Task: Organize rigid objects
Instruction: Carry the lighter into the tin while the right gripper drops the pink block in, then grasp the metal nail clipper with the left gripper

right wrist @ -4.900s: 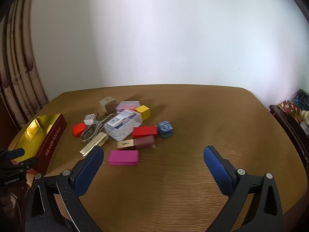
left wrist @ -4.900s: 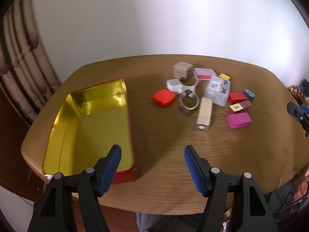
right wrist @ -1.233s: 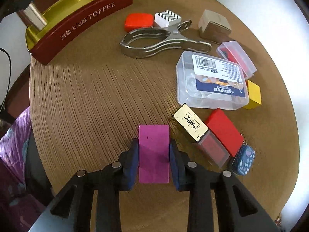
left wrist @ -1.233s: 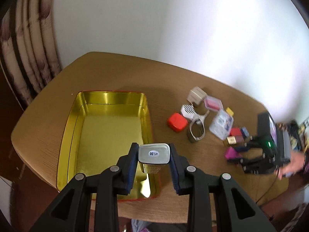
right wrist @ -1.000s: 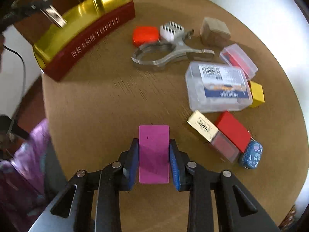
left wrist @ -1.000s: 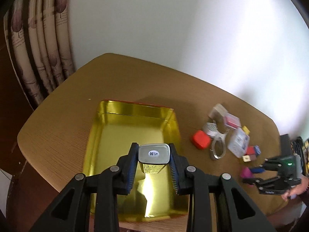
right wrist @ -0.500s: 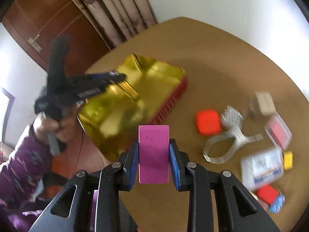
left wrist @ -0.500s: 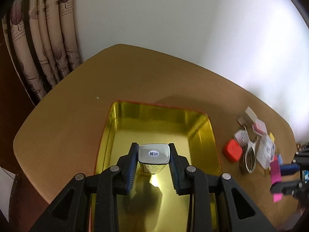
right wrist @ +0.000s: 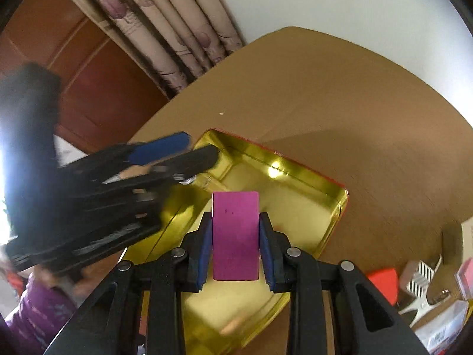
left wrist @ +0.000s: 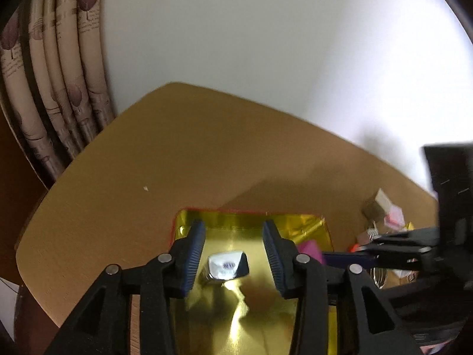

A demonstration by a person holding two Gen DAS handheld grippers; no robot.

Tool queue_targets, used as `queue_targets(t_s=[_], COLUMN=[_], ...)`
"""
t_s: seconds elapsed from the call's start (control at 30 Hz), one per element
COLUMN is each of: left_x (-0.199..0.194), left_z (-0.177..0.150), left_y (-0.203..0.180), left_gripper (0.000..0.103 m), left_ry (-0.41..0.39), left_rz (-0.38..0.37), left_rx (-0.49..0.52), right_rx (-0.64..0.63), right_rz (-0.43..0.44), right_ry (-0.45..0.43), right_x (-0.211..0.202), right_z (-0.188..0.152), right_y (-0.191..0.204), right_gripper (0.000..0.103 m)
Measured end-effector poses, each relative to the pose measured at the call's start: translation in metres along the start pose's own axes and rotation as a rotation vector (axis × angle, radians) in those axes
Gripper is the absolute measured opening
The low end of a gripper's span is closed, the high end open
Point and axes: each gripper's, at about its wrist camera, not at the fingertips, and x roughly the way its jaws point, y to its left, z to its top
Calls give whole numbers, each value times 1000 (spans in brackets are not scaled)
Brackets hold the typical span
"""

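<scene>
Table (left wrist: 183, 148) of brown wood carries a gold tin (right wrist: 310, 183) with red outer walls, and a curtain (left wrist: 59, 88) hangs behind it. The left gripper (left wrist: 233, 254) hovers over the tin; its jaws have just been opening, and the silver case (left wrist: 227, 266) sits loose between them, touching neither pad, low over the tin's floor. The right gripper (right wrist: 236, 245) stays clenched on a pink block (right wrist: 236, 236) above the tin.
</scene>
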Motion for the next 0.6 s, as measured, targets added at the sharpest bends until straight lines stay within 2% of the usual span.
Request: queue_targets(t_s=[0.1, 0.2, 0.3, 0.4, 0.47, 0.53, 0.6], left_x=[-15, -34, -53, -68, -76, -83, -88], left_z=[3, -5, -19, -36, -48, -60, -73], left_y=[9, 13, 11, 4, -2, -9, -19], left_gripper=[43, 46, 48, 49, 50, 50, 50], left_ry=[-48, -94, -127, -126, -106, -90, -84], left_rz=[-58, -80, -71, -60, -72, -70, -81], left_rx=[-59, -108, -114, -94, -71, -49, -27], right_rx=[35, 77, 81, 73, 70, 73, 75], right_rz=[7, 28, 22, 21, 39, 48, 0], right_ry=[2, -6, -43, -99, -164, -256, -359], right_x=[11, 20, 16, -6, -29, -60, -94], right_z=[1, 3, 2, -9, -26, -57, -101], right_y=[-8, -14, -16, -10, -8, -11, -20], right_gripper=[28, 30, 30, 30, 31, 34, 39])
